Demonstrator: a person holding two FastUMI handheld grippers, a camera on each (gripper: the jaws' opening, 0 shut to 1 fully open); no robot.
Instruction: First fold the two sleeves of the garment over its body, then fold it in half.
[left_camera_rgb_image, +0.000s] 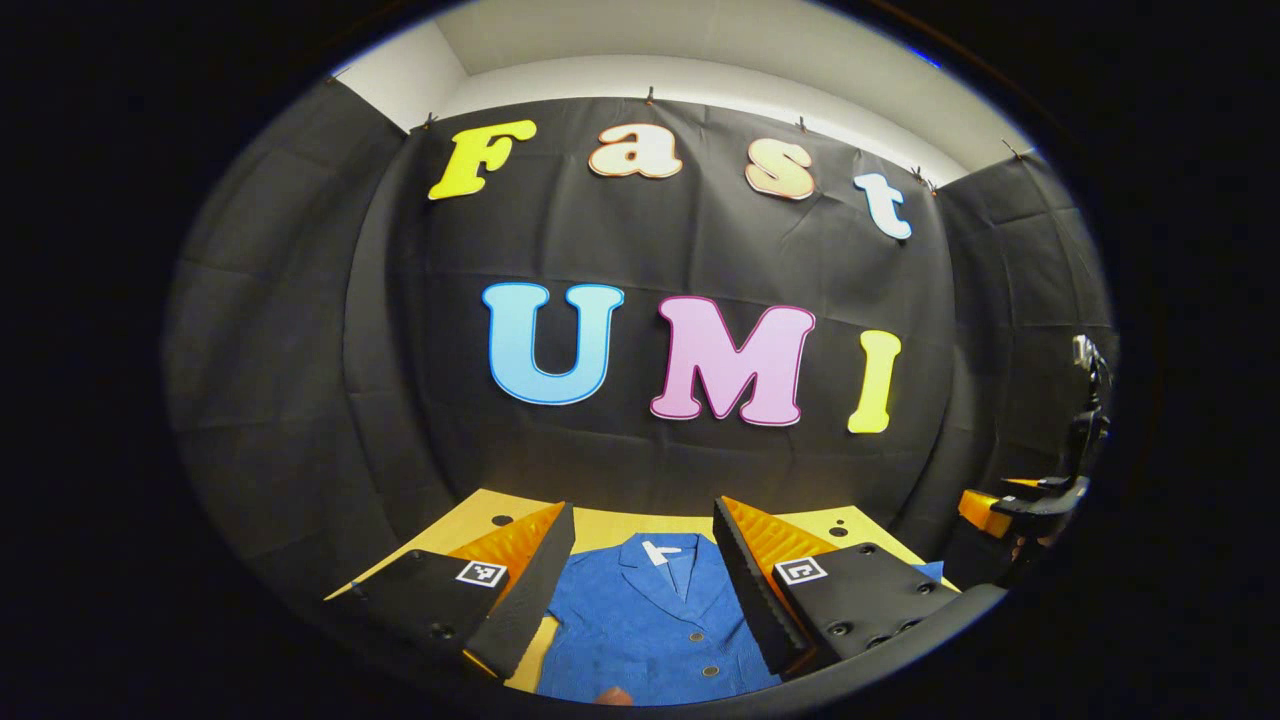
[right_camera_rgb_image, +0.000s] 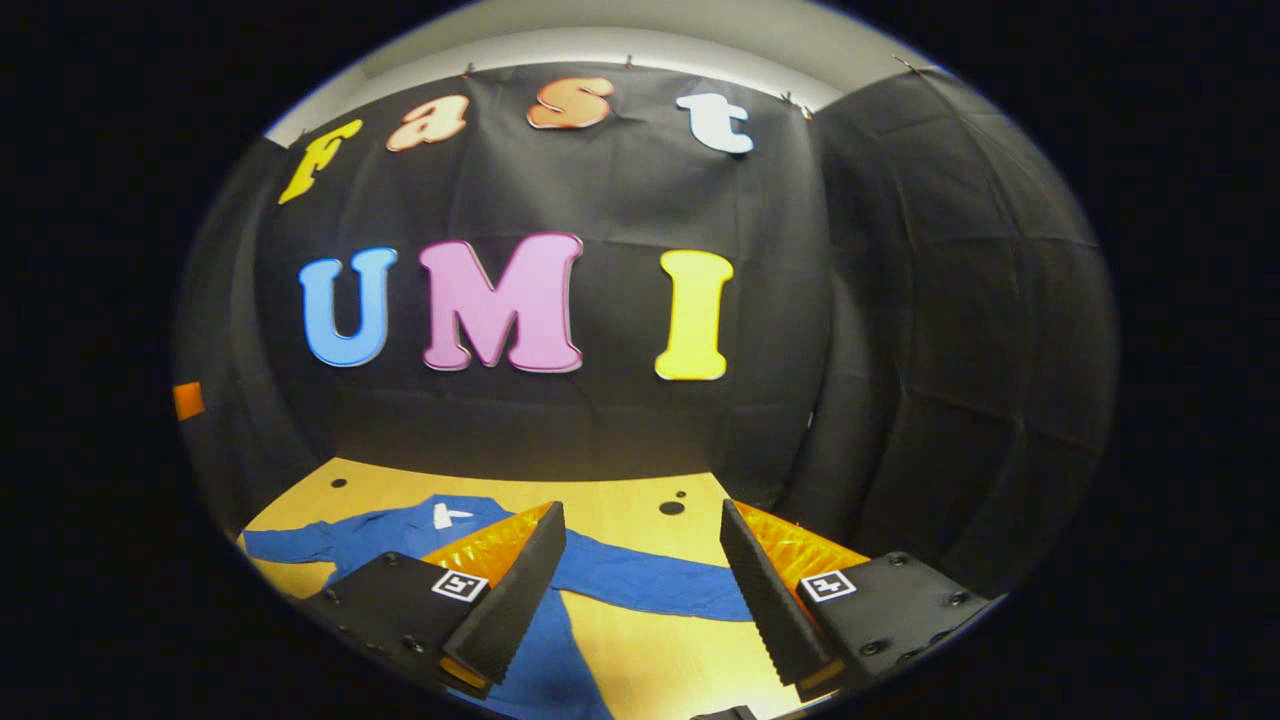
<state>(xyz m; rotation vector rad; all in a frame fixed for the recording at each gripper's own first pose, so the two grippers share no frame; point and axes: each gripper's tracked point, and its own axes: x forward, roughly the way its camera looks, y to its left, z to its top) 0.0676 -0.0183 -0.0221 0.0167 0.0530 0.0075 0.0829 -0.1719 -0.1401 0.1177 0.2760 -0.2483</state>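
Both cameras rode low above the yellow table (left_camera_rgb_image: 610, 525), facing the booth's back wall. The left gripper view looked over the blue jacket (left_camera_rgb_image: 640, 620)'s collar; the right gripper view sat farther right, sharing jacket and table.

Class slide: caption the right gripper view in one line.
Open right gripper above blue garment, sleeves spread on yellow table.

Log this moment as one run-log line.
stage: before first fold | shirt: flat on table, sleeves spread | left gripper: open above shirt body | right gripper: open above a sleeve
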